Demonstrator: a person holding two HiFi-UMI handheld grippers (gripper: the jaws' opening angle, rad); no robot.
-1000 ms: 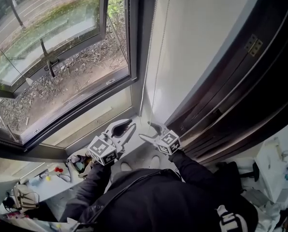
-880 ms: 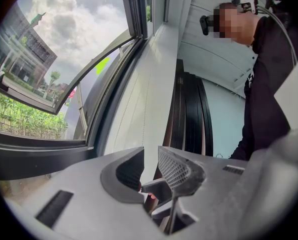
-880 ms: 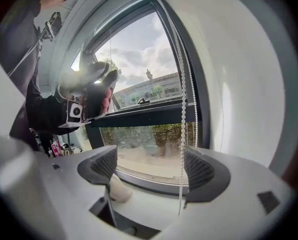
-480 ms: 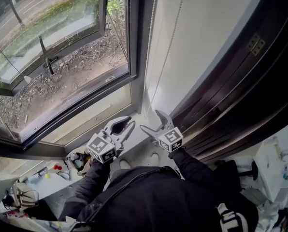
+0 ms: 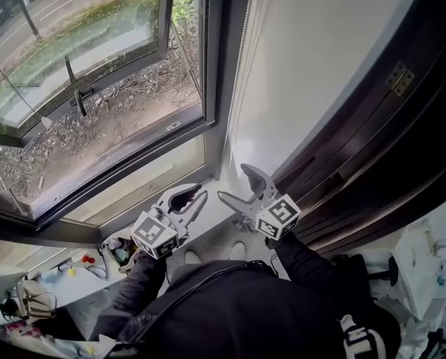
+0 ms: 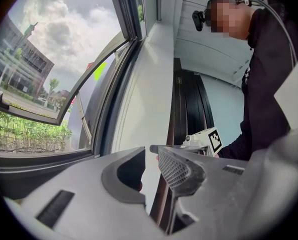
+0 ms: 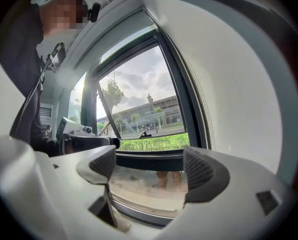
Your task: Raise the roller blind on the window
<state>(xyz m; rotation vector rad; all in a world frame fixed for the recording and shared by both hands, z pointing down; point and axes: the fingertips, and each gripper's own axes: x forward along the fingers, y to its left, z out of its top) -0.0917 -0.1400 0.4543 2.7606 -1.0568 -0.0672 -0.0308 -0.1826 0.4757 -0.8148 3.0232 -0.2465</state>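
Since a second ago the right claw (image 5: 232, 182) has climbed beside the white wall (image 5: 320, 66), its cube (image 5: 279, 217) now higher and nearer the head camera, while the left claw (image 5: 200, 191) has kept its place over the sill (image 5: 208, 214). On the right claw the jaws have just been opening and now stand wide with nothing between them; its own view looks through the gap at the lower window frame and the grass outside. On the left claw the jaws are drawn narrow, the tips almost meeting, and only bare wall shows through the slit between the pads; whether anything thin is nipped at the tips I cannot tell. Of the blind only the chain (image 7: 199, 109) can be made out: it hangs down the edge of the dark frame (image 5: 212, 66) against the wall, to the right of the right claw's jaws and apart from them, and in the head view it is only a blurred streak. An open sash (image 5: 96, 58) swings outward over dry litter on the ground. Right of the wall stands a dark door (image 5: 373, 148) with a brass hinge (image 5: 399, 78). Both claws point level toward the window, dark sleeves behind them.
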